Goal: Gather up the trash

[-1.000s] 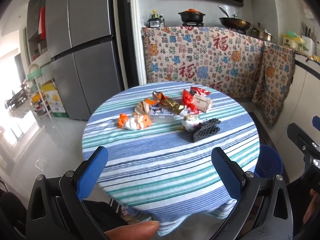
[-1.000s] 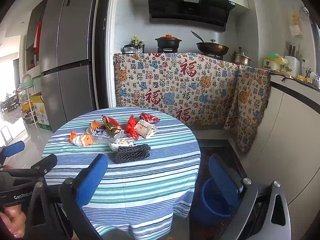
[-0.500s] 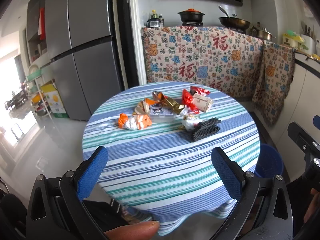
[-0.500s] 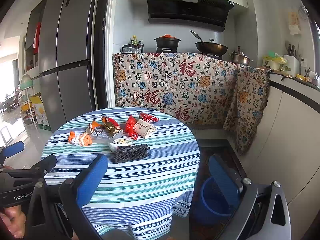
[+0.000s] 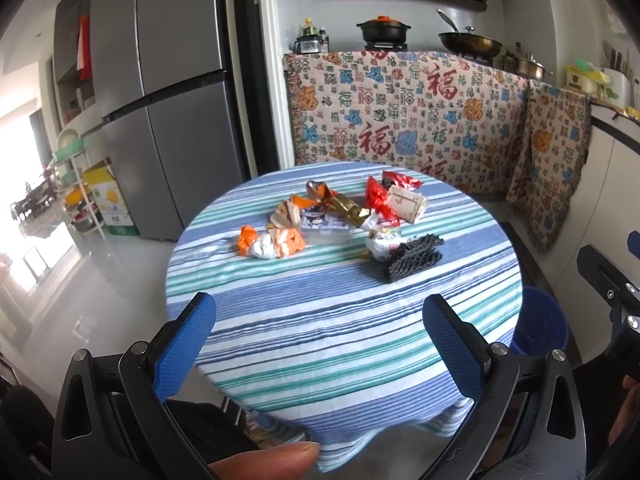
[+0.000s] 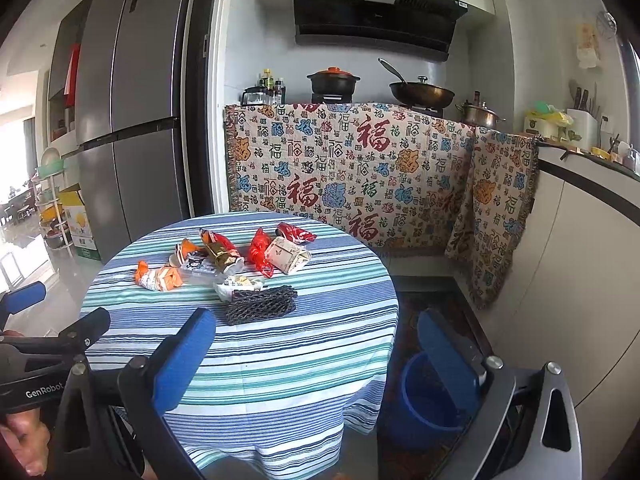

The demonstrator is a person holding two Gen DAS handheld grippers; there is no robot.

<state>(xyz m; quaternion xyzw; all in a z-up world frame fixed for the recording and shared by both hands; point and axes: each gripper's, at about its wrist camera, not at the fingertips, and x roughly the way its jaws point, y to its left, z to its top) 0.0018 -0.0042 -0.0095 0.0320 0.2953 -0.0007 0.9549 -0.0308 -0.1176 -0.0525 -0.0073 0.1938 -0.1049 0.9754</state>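
Left wrist view: left gripper (image 5: 320,320) spread wide, nothing between the blue pads (image 5: 184,340), held short of the near edge of the round striped table (image 5: 340,340). Trash heaped on the far half of the cloth — orange wrapper (image 5: 270,242) on the left, gold wrapper (image 5: 348,206) and red wrapper (image 5: 378,200) behind, cream box (image 5: 408,208) to the right, black mesh (image 5: 414,258) nearest. Blue bin (image 5: 540,328) on the floor just right of the table. Fingertip (image 5: 268,460) at the bottom edge.

Right wrist view: right gripper (image 6: 316,344) likewise released and empty, one pad over the table edge, the other in front of the bin (image 6: 424,396). Same heap mid-table, mesh (image 6: 260,306) at its front, orange wrapper (image 6: 158,276) far left, box (image 6: 288,256) at the back right. Fridge (image 6: 132,120) behind; patterned cloth (image 6: 352,176) draped over the counter.
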